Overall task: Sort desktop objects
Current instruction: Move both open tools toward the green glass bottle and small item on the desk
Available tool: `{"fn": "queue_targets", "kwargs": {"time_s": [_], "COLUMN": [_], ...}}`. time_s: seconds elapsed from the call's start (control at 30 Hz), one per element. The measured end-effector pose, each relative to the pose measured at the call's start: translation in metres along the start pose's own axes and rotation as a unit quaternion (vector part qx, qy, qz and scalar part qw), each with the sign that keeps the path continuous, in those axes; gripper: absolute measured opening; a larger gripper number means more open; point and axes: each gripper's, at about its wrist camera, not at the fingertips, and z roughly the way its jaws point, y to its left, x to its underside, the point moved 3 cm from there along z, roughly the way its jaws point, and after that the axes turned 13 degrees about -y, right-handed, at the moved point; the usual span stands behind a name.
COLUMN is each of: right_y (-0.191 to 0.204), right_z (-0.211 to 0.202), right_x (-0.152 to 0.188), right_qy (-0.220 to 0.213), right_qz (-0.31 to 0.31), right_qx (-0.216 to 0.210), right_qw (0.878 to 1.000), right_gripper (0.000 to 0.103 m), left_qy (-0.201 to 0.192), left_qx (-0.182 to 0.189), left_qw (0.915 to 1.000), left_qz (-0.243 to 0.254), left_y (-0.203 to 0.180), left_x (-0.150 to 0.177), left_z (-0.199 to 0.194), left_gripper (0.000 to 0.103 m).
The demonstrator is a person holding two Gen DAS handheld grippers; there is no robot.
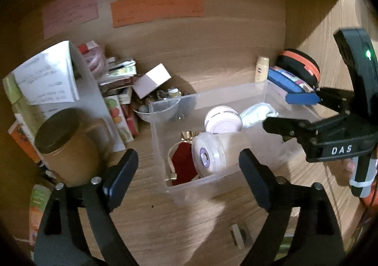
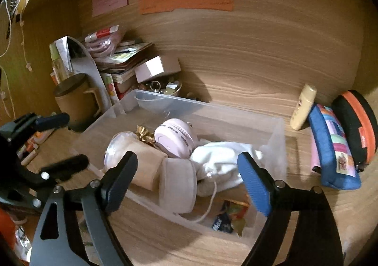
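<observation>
Both grippers hang over the clear plastic bin (image 2: 276,129) on the wooden tabletop (image 1: 189,218), and neither has hold of anything. The left gripper (image 1: 189,171) stands with jaws wide apart at the bin's near end; the right gripper (image 2: 187,171) likewise gapes above it. Inside the bin lie a pink round case (image 2: 174,138), a white pouch (image 2: 219,162) and a capped jar (image 1: 210,155). A brown mug (image 1: 68,148) stands left of the bin.

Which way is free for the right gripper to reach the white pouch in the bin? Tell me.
Probably yes, from above: the right gripper is open just over the clear bin, which has no lid, and the white pouch lies on top, nothing covering it.
</observation>
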Motion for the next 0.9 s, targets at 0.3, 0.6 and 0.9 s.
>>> {"fn": "queue_targets", "kwargs": {"time_s": [0.3,0.6,0.9], "right_y": [0.009,0.024,0.044], "right_z": [-0.027,-0.059,-0.081], "right_x": [0.011,0.027,0.049], "right_qy": [0.000,-0.009,-0.008], "right_qz": [-0.022,-0.027,-0.027], "right_qx": [0.014,0.010,-0.017], "right_qw": [1.000,1.000,0.999], "right_gripper": [0.086,0.095,0.095], "left_qy": [-0.005,-0.021,-0.017], "left_qx": [-0.041,-0.047,-0.052], "left_qw": [0.9987,0.9974,0.9968], "left_qz": [-0.029,-0.050,-0.057], "left_y": [0.018,0.018,0.015], "left_x": [0.002,0.008,0.027], "left_z": [-0.028,-0.060,-0.081], "left_gripper": [0.094,0.099,0.100]}}
